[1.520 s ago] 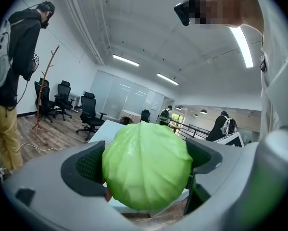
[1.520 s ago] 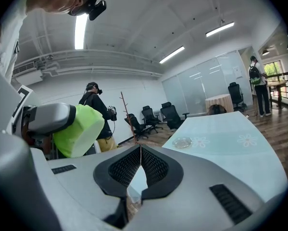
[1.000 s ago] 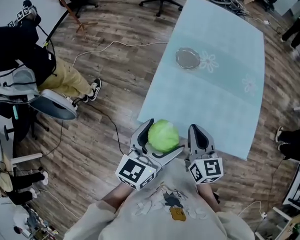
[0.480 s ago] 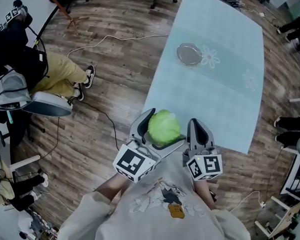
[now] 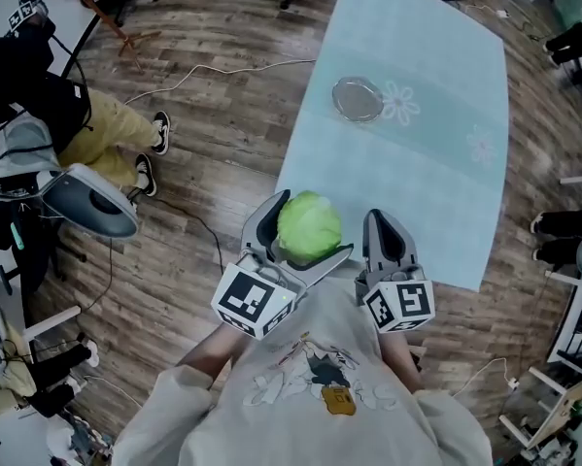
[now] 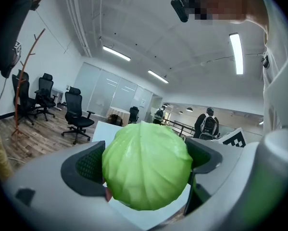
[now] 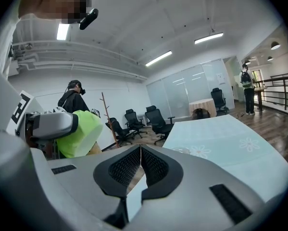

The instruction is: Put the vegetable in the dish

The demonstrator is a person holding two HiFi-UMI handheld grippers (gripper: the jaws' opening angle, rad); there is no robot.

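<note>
A round green cabbage (image 5: 308,225) is clamped between the jaws of my left gripper (image 5: 295,233), held close to my chest just off the near end of the table. In the left gripper view the cabbage (image 6: 146,165) fills the gap between both pads of the left gripper (image 6: 144,165). My right gripper (image 5: 383,233) is beside it, shut with nothing in it; its pads meet in the right gripper view, where the right gripper (image 7: 140,165) points along the table. The dish (image 5: 357,99), a small clear glass plate, lies far off on the light blue tablecloth (image 5: 436,163).
A person in tan trousers (image 5: 101,129) sits at the left on the wooden floor beside a grey chair (image 5: 86,202). Cables (image 5: 203,71) run across the floor. Office chairs (image 7: 156,121) stand at the far end, and a white shelf (image 5: 543,406) at the lower right.
Both grippers stay close to my body with the cabbage still held. The view has shifted slightly, so the table and dish sit a little higher and further left in frame.
</note>
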